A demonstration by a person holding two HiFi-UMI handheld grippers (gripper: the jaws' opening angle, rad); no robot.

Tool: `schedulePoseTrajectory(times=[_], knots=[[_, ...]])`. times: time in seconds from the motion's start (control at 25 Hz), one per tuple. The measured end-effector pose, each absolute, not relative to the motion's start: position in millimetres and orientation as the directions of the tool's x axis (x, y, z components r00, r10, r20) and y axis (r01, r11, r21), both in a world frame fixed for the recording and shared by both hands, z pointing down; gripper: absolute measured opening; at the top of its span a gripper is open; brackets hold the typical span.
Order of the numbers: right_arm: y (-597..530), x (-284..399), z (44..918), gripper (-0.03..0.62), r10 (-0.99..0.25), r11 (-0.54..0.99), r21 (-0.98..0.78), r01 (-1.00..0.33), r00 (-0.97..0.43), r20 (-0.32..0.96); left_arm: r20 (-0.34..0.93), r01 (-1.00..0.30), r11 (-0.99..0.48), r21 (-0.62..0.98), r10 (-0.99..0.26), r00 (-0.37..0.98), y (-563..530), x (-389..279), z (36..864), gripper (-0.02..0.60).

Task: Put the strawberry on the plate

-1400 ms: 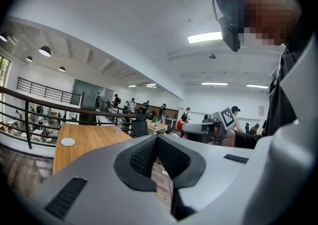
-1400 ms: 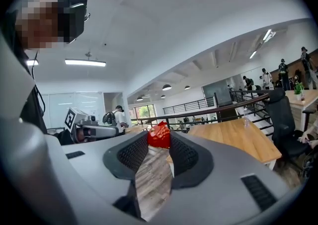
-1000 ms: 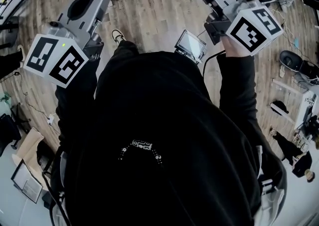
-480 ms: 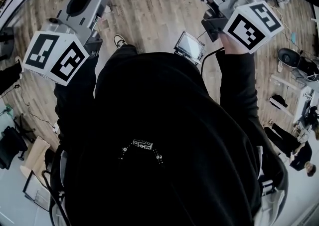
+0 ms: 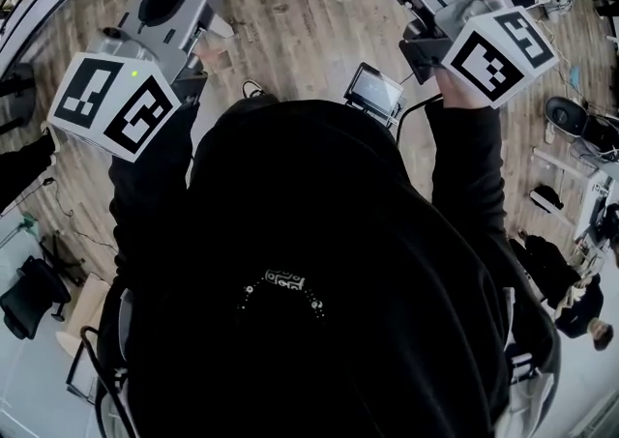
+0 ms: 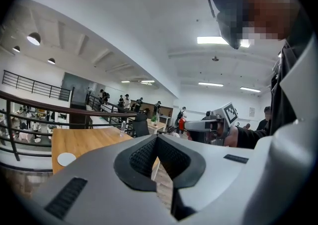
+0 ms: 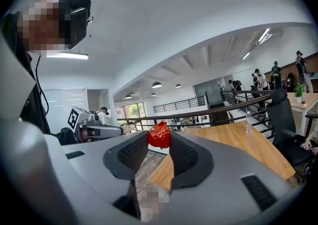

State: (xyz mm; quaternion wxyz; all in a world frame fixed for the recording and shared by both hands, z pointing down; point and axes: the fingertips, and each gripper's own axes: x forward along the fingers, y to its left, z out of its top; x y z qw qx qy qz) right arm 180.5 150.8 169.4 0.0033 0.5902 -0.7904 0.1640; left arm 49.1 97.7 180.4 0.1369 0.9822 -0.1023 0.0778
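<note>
Right claw [image 7: 158, 144] is being pressed on the strawberry [image 7: 159, 134], which is being pinched only between the front tips of the two pads and is being held up in the air, not yet above the counter [image 7: 233, 144]. Left claw [image 6: 156, 142] is being held pressed together with nothing in it, raised at the other side of the body. What is judged to be the plate [image 6: 66, 159], a small white disc, is lying near one corner of the wooden counter, though it is too small in the left gripper view for this to be sure. A strip of floor [image 5: 309, 40] is lying between the person and the counter edge, so the step in hand is judged to be the carrying of the fruit to the plate. For this to be done well, the pressure is better not being raised, because a soft fruit is easily being crushed, and not being loosened either, because so little of the pads is being used. The right claw is best being brought over the middle of the plate, lowered until the fruit is almost touching it, and only then opened slowly, since a round fruit may be rolling off. The left claw is best being held away from the plate.
</note>
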Motion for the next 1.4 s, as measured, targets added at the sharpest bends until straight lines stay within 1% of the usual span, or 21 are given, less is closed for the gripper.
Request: schedulePoseTrajectory(times=[0.24,0.44,0.84,1.08,1.4], knots=[[118.4,165.6,170.6,0.144,-0.931,0.252,-0.258,-0.933,-0.306,0.199,0.175,-0.215,-0.941,0.261,-0.173,0.969,67.6,33.7,185.3,-0.001],[93.1,140.8,178.5,0.144,-0.918,0.279,-0.257,-0.925,-0.335,0.211,0.169,-0.236,-0.934,0.269,-0.195,0.966,38.7,13.3,192.3,-0.002],[61.7,119.2,189.2,0.144,-0.892,0.319,-0.268,-0.909,-0.383,0.24,0.141,-0.247,-0.917,0.314,-0.212,0.967,18.3,-15.8,203.5,0.0],[29.8,110.8,194.3,0.144,-0.872,0.364,-0.278,-0.889,-0.43,0.232,0.154,-0.279,-0.899,0.338,-0.24,0.959,-2.8,-25.7,214.5,0.0],[-33.2,121.1,177.9,0.144,-0.85,0.44,-0.244,-0.864,-0.489,0.196,0.165,-0.36,-0.88,0.308,-0.324,0.932,-48.0,-28.9,211.1,0.0]])
